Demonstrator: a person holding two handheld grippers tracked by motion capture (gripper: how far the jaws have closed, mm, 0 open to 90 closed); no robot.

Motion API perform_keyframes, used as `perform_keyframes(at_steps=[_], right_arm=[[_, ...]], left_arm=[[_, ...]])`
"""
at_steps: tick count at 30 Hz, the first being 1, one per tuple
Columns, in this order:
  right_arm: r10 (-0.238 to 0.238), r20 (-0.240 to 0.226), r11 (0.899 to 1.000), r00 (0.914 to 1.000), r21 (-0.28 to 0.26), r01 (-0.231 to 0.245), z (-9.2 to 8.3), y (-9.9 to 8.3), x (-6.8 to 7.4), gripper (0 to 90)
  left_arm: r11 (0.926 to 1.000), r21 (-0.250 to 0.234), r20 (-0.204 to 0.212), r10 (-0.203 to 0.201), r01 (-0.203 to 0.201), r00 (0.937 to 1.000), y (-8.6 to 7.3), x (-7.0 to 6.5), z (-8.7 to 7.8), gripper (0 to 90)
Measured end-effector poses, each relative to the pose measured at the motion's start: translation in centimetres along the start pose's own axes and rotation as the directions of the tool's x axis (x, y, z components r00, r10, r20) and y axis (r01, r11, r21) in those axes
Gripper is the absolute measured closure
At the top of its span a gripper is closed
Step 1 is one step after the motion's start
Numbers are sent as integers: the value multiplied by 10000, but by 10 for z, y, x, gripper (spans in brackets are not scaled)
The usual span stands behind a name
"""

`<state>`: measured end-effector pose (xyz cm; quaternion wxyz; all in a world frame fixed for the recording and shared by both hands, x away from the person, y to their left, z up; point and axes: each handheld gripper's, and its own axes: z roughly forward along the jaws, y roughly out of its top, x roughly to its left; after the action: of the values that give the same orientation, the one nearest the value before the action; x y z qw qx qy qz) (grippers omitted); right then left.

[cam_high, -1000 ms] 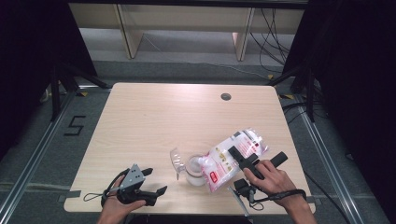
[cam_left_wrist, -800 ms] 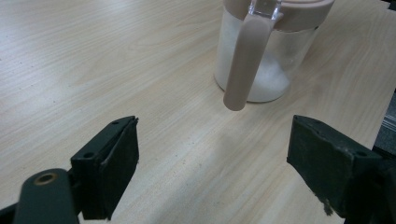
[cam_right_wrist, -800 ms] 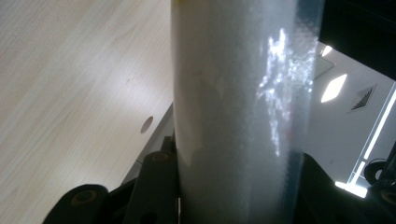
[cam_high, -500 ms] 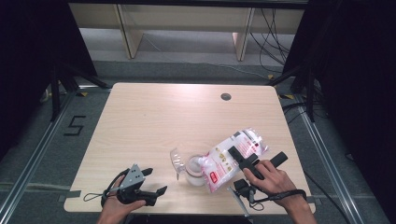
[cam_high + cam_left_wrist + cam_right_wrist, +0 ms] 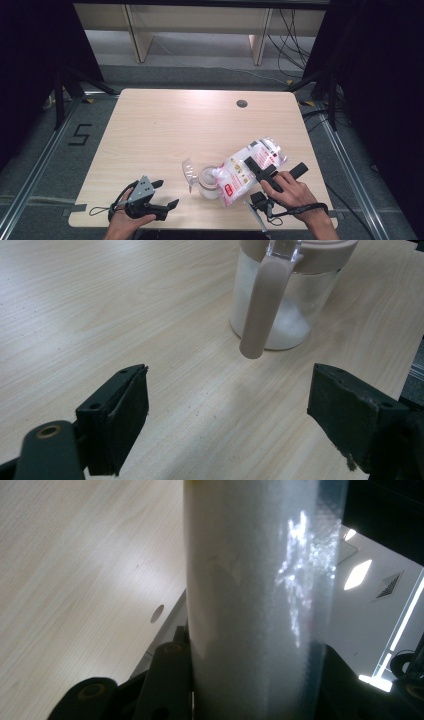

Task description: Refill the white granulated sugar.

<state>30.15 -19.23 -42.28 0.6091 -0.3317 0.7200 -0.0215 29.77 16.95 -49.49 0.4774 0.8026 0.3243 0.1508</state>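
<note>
A clear plastic bag of white grains (image 5: 248, 165) with red print hangs tilted, its lower end over the mouth of a glass jar (image 5: 208, 182) near the table's front edge. My right gripper (image 5: 275, 168) is shut on the bag's upper part. In the right gripper view the bag (image 5: 255, 595) stands between the jaws, pressed from both sides. The jar (image 5: 280, 305) holds white grains at its bottom and has a beige lid and strap (image 5: 261, 310); its clear flap (image 5: 189, 172) stands open to the left. My left gripper (image 5: 167, 194) (image 5: 230, 420) rests open on the table, left of the jar, with nothing between its jaws.
The light wooden table (image 5: 165, 130) has a round cable hole (image 5: 242, 103) at the far right. Dark floor and shelving lie beyond its far edge. Both forearms come in over the front edge.
</note>
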Motion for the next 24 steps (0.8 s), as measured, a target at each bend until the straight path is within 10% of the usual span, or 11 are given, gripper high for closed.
perform_keyframes(at_steps=[24], right_arm=[[38,-50,10000,10000,-6,-38,0,-1,0,719]], left_arm=[[9995,-68,-27,-320,320,9995,-1,-2,1,162]])
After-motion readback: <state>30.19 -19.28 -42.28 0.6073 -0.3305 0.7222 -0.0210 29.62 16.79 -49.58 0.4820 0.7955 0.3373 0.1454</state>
